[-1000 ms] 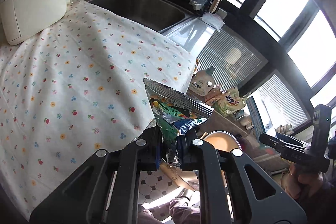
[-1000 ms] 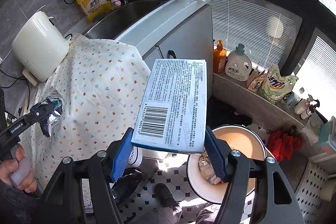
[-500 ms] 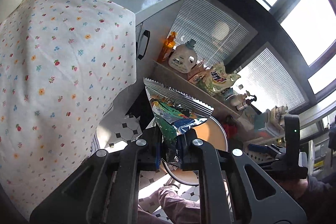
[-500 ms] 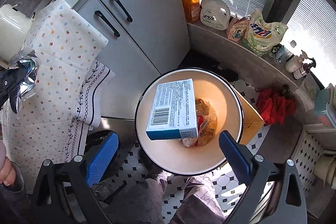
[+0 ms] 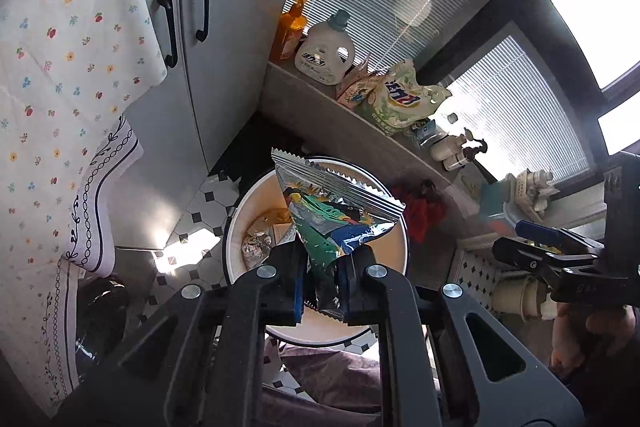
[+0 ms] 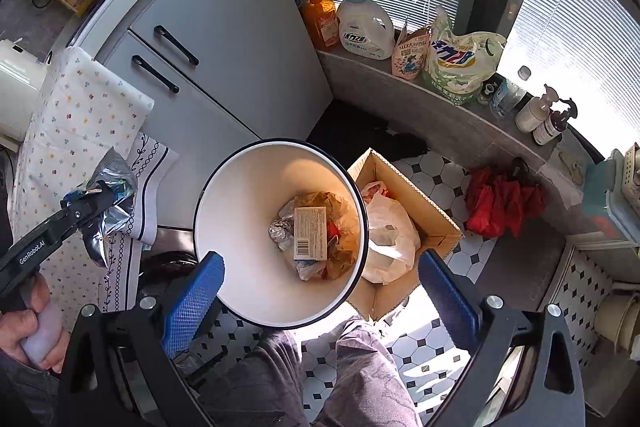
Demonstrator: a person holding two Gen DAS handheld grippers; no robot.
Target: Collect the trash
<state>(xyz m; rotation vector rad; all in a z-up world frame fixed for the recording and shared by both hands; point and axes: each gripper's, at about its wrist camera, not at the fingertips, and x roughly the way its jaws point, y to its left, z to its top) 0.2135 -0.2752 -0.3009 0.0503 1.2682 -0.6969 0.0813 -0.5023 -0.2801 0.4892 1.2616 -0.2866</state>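
My left gripper is shut on a foil snack wrapper and holds it above the white trash bin. The bin also shows in the right wrist view, with a flat box, foil and paper scraps at its bottom. My right gripper is open and empty above the bin's near rim. The left gripper and wrapper appear at the left of the right wrist view. The right gripper shows at the right of the left wrist view.
A cardboard box with a plastic bag stands beside the bin. Grey cabinet doors and a floral tablecloth are to the left. Detergent bottles line a ledge behind. The person's legs are below.
The box dropped from my right gripper into the bin, and that gripper is now open. My left gripper carried the wrapper from over the table to above the bin.
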